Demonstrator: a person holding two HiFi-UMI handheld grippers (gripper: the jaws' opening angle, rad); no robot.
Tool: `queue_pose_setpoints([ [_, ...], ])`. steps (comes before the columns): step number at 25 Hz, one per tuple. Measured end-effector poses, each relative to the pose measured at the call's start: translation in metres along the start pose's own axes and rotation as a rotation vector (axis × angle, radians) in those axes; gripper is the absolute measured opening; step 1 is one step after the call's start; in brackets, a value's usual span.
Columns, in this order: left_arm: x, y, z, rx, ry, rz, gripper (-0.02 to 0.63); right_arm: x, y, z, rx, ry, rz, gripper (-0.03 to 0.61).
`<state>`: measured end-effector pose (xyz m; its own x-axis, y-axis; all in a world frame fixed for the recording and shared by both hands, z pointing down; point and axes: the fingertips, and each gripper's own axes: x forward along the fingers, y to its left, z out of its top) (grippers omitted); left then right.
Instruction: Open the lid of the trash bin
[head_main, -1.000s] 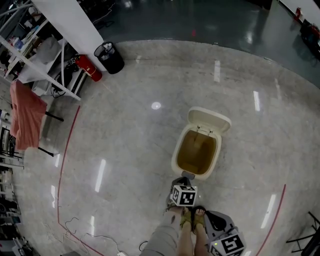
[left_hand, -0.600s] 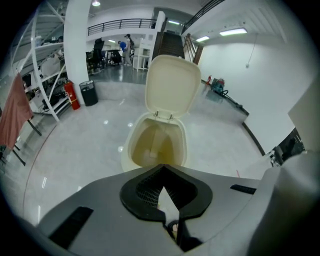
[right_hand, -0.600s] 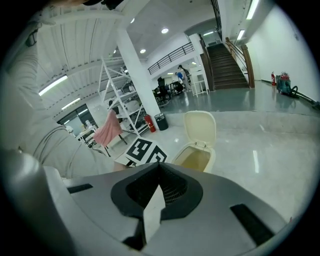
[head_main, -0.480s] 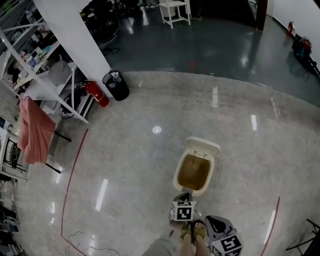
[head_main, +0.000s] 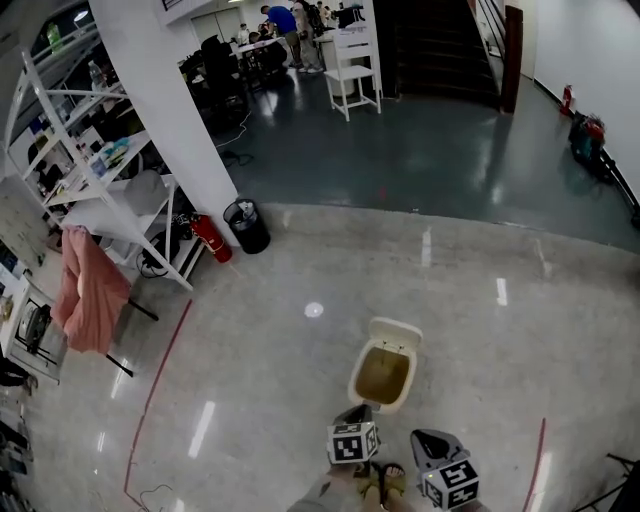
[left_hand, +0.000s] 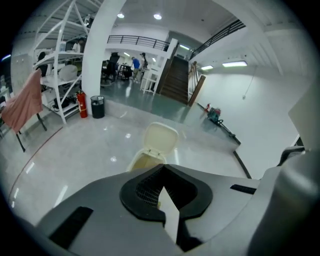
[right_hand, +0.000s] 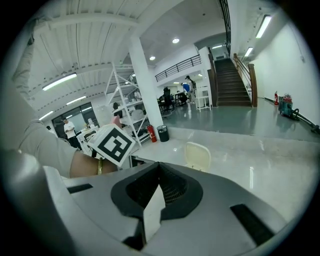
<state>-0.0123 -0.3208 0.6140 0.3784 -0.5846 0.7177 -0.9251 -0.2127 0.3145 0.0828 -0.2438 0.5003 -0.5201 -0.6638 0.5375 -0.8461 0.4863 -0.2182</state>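
Trash bin (head_main: 383, 378) stands on the pale polished floor (head_main: 250, 400) just ahead of the person. It is a cream tub whose lid (head_main: 395, 335) is already up and standing at the far rim, so the brownish inside shows.

Both pairs of tongs are held low and close to the body, short of the bin and not touching it. The left tongs (head_main: 358, 412) point toward the bin's near edge. In their own view the two jaws meet at the tips with nothing between them, and the bin with its raised lid (left_hand: 161, 137) appears beyond.

The right tongs (head_main: 428, 442) sit just to the right of the left pair, likewise closed and empty (their own view shows the tips pressed together). Past them the lid (right_hand: 198, 155) is visible. The left pair's marker cube (right_hand: 116, 145) shows off to the left, above a bare forearm (right_hand: 82, 162).

Farther off, a black wastebasket (head_main: 247, 226) and a red fire extinguisher (head_main: 217, 240) stand by a white column (head_main: 160, 100). A white rack (head_main: 110, 200) is at the left with a pink cloth (head_main: 88, 290) hanging near it. A red line (head_main: 155, 390) curves across the floor, and a white chair (head_main: 352, 65) stands on the darker floor at the back, near a staircase (head_main: 440, 50).
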Motion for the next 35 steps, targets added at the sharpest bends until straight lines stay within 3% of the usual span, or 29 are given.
queue_pose_setpoints([
  [5, -0.057, -0.021, 0.018, -0.029, -0.077, -0.047, 0.003, -0.021, 0.007, 0.030, -0.044, -0.054, 0.003, 0.003],
  [11, -0.116, -0.047, 0.030, 0.070, -0.137, -0.106, 0.003, -0.038, 0.025, 0.058, -0.074, -0.114, 0.047, 0.003],
  [17, -0.165, -0.066, 0.041, 0.096, -0.206, -0.162, 0.003, -0.057, 0.032, 0.075, -0.102, -0.153, 0.072, 0.003],
  [28, -0.205, -0.061, 0.050, 0.095, -0.295, -0.197, 0.003, -0.061, 0.031, 0.072, -0.128, -0.180, 0.061, 0.004],
  [35, -0.207, -0.065, 0.047, 0.100, -0.300, -0.225, 0.003, -0.066, 0.034, 0.065, -0.128, -0.176, 0.047, 0.003],
])
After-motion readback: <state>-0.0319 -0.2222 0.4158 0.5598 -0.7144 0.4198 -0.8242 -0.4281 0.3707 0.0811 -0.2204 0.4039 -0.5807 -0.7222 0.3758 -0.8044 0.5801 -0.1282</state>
